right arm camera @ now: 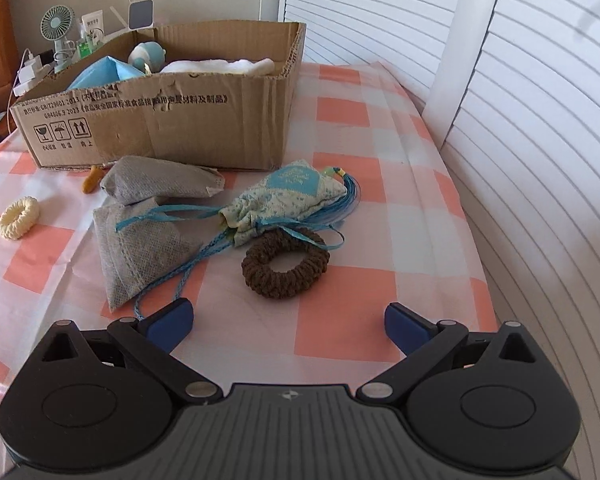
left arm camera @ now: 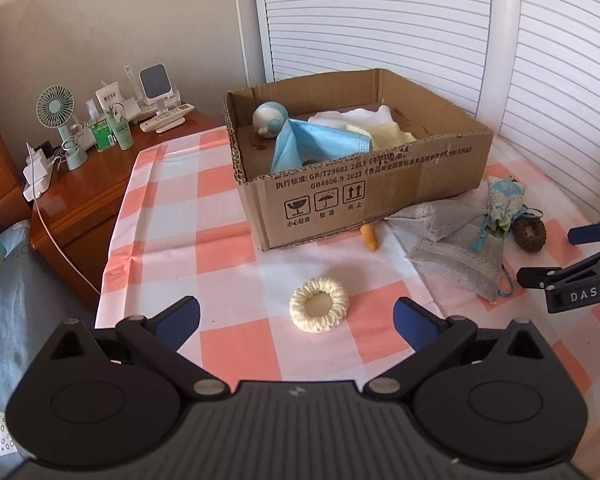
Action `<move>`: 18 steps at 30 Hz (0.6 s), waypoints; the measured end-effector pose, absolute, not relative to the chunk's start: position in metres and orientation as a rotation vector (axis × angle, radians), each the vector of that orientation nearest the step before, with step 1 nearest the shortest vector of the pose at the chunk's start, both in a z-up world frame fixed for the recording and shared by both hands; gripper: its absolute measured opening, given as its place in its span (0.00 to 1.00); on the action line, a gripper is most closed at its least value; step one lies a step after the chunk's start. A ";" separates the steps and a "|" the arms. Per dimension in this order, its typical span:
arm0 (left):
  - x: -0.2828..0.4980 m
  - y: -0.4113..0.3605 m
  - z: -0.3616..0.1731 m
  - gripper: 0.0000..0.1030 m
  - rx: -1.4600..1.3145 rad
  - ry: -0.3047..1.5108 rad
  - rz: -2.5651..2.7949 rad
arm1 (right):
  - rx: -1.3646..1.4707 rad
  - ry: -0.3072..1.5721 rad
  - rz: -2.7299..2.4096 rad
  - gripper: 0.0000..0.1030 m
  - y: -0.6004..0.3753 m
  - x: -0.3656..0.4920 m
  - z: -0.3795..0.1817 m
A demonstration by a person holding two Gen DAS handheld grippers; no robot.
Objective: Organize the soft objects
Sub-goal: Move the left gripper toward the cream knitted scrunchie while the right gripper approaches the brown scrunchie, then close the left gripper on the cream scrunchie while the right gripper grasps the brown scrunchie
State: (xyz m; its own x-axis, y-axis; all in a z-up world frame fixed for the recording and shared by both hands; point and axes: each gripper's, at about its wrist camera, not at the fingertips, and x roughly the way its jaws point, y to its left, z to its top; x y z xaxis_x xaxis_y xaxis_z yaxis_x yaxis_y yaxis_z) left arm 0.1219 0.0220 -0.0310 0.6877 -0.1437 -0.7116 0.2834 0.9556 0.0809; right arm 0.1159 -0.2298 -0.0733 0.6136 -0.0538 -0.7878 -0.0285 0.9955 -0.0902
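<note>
Right wrist view: floral sachet [right arm camera: 288,196] lengthwise toward cardboard box [right arm camera: 160,120], both jaws apart.

My left gripper [left arm camera: 296,322] & right gripper [right arm camera: 288,322]: matt black plastic, ribbed housing, blue rubbery-looking pads, small metal pivot pins. Box [right arm camera: 204,120]: rough brown corrugated cardboard, torn edge, printed. Checked cloth [left arm camera: 228,344]: smooth, slight sheen, creased. Cream ring [left arm camera: 319,310] & brown ring [right arm camera: 285,263]: knitted, nubbly. Grey sachets [right arm camera: 140,256]: matt non-woven fabric. Floral pouch [right arm camera: 288,196]: printed cotton-like cloth. Cabinet [left arm camera: 80,200]: glossy varnished wood.
</note>
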 end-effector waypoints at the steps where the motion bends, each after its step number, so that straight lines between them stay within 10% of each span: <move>1: 0.125 0.022 -0.034 0.99 0.189 0.786 -0.237 | -0.088 0.910 -0.012 1.00 -0.230 0.116 -0.074; 18: 0.171 0.031 -0.088 1.00 0.087 0.895 -0.163 | -0.052 0.886 -0.022 1.00 -0.232 0.116 -0.077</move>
